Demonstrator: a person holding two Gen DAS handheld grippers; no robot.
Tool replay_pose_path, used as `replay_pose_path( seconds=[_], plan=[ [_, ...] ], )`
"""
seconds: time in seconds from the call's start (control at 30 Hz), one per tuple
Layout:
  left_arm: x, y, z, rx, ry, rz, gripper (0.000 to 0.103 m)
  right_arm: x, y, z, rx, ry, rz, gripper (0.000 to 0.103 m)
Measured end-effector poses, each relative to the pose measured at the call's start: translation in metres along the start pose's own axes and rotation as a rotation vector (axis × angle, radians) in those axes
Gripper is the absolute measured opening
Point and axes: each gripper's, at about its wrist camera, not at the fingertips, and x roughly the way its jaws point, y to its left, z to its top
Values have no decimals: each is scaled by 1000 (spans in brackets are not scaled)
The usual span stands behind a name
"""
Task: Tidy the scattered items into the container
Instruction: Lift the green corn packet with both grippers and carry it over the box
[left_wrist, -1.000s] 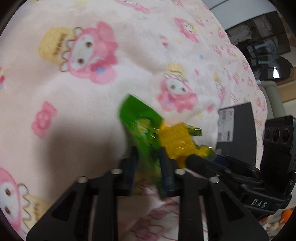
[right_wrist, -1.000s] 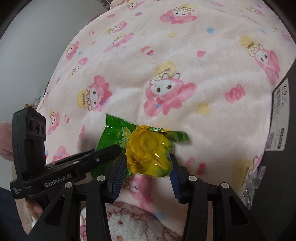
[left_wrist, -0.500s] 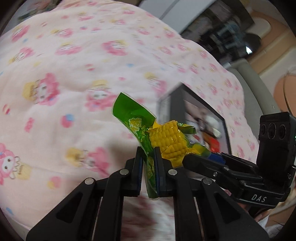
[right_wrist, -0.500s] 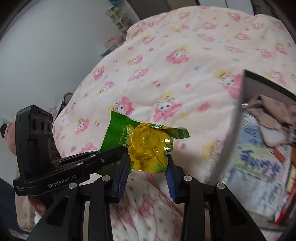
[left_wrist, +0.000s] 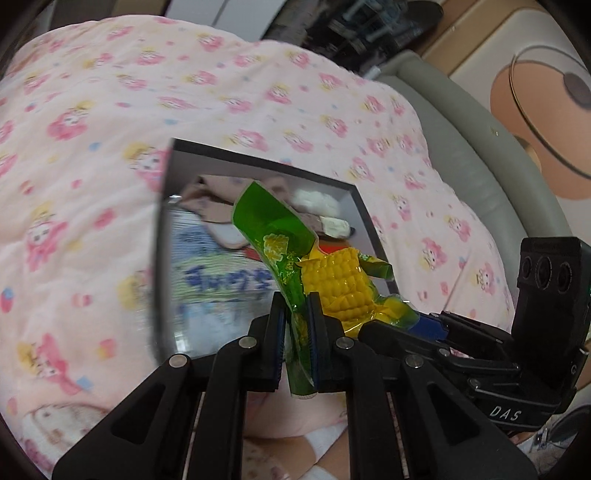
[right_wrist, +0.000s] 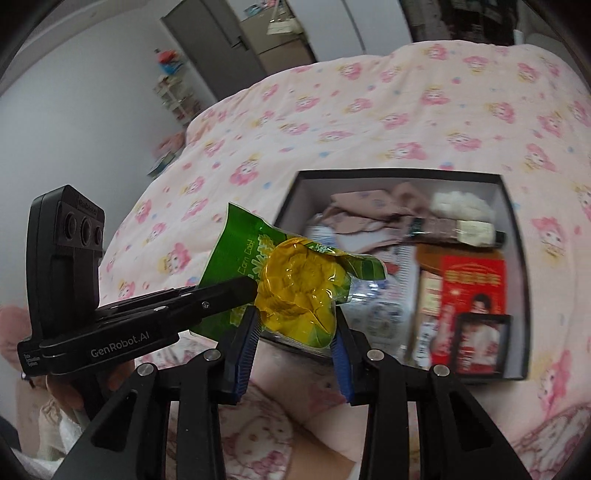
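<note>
A green corn-cob packet (left_wrist: 332, 280) hangs in the air between both grippers. My left gripper (left_wrist: 295, 306) is shut on its flat green end. My right gripper (right_wrist: 295, 321) is shut on the bulging yellow cob (right_wrist: 299, 291), blue pads pressing on both sides. The packet hangs over the near left part of an open black box (right_wrist: 399, 172) that lies on the bed. Inside the box are a beige cloth (right_wrist: 369, 214), a white fluffy piece (right_wrist: 458, 203), a red packet (right_wrist: 472, 284), a small framed picture (right_wrist: 480, 339) and a white-and-blue pack (left_wrist: 221, 273).
A pink blanket (right_wrist: 406, 110) with cartoon prints covers the bed all around the box. A grey padded bed edge (left_wrist: 461, 122) runs behind it in the left wrist view. A person's hand (right_wrist: 62, 391) holds the left gripper's handle. A grey door (right_wrist: 207, 55) stands far back.
Both grippers have lifted the corn packet off the blanket and carried it together to the box, which has come fully into view beneath it. The right jaws have narrowed onto the cob.
</note>
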Motion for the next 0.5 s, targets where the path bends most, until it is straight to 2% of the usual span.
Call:
replay_pose_path(
  seconds=[0.2, 0.37, 0.5],
  plan=[
    [44, -14, 17, 27, 64, 32, 9, 1, -37, 3, 30, -4, -46, 33],
    [68, 1, 37, 6, 78, 91, 9, 35, -52, 29, -42, 31, -78, 33],
    [94, 8, 47, 15, 106, 143, 9, 61, -68, 38, -38, 65, -71, 33]
  ],
)
